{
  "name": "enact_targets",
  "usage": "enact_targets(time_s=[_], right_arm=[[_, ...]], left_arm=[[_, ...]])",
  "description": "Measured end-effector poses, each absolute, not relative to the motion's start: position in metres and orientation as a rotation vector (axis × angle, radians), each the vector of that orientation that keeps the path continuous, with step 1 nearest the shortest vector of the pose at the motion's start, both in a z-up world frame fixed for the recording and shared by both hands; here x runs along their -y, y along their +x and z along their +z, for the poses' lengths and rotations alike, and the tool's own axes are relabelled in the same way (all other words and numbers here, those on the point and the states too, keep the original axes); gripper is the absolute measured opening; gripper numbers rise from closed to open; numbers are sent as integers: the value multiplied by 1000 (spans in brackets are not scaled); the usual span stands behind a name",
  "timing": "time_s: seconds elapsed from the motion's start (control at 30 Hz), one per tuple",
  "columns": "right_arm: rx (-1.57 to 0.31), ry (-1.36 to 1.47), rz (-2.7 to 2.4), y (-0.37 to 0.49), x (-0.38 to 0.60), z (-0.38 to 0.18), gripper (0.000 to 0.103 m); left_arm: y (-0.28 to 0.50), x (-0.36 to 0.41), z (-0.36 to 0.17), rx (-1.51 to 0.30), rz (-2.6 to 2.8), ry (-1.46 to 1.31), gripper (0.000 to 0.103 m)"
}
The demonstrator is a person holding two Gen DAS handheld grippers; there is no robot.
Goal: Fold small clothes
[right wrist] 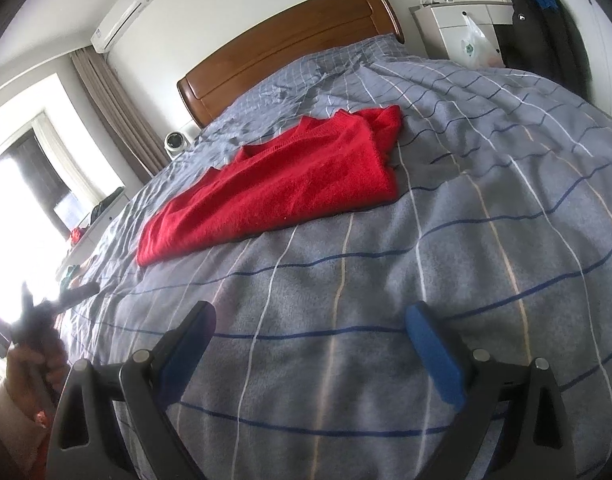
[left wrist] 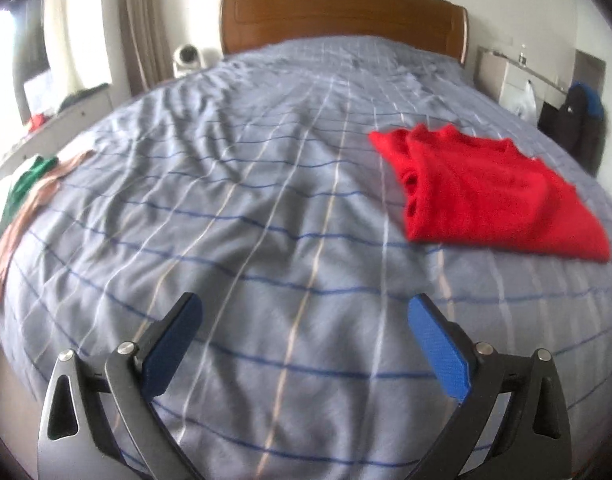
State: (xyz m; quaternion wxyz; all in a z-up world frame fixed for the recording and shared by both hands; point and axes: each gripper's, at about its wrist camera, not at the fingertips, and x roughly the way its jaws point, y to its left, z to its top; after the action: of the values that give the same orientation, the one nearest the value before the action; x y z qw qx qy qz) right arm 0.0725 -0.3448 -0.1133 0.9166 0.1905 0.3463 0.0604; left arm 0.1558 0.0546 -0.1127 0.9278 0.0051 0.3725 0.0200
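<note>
A folded red knit garment point(left wrist: 482, 192) lies flat on the grey checked bedcover point(left wrist: 266, 184), to the right of centre in the left wrist view. My left gripper point(left wrist: 306, 308) hovers open over bare cover, well in front of it and to its left, holding nothing. In the right wrist view the same red garment point(right wrist: 282, 184) lies ahead and left, and my right gripper point(right wrist: 310, 316) is open and empty above the cover. The other gripper point(right wrist: 46, 312), held by a hand point(right wrist: 30, 372), shows blurred at the left edge.
A pile of green and tan clothes point(left wrist: 22, 196) sits at the bed's left edge. The wooden headboard point(left wrist: 342, 16) stands at the far end, with a white cabinet point(left wrist: 510, 76) and a dark hanging jacket point(left wrist: 582, 120) to the right.
</note>
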Motion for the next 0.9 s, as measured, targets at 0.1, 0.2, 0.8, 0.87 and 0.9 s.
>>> enact_targets(time_s=[0.1,0.2,0.8,0.87,0.9], right_arm=[[-726,414,126,75,346,-112,95],[-732,495,133,91,363,-102,95],[-1058,537,45,290,416,-118,20],[-1039,484,21,289,404,-109,11],[-1021,463,12,289,398,-101,11]], left_arm=[[147,-54,-122,-749,-13,42,102],[147,-54,-127,-751,-39,50,102],[158,-65,-138,-788,-52,-13,102],[159,-68,-138,-789,-53,-23,102],[160,-71,-136,-788,-43,-31,102]])
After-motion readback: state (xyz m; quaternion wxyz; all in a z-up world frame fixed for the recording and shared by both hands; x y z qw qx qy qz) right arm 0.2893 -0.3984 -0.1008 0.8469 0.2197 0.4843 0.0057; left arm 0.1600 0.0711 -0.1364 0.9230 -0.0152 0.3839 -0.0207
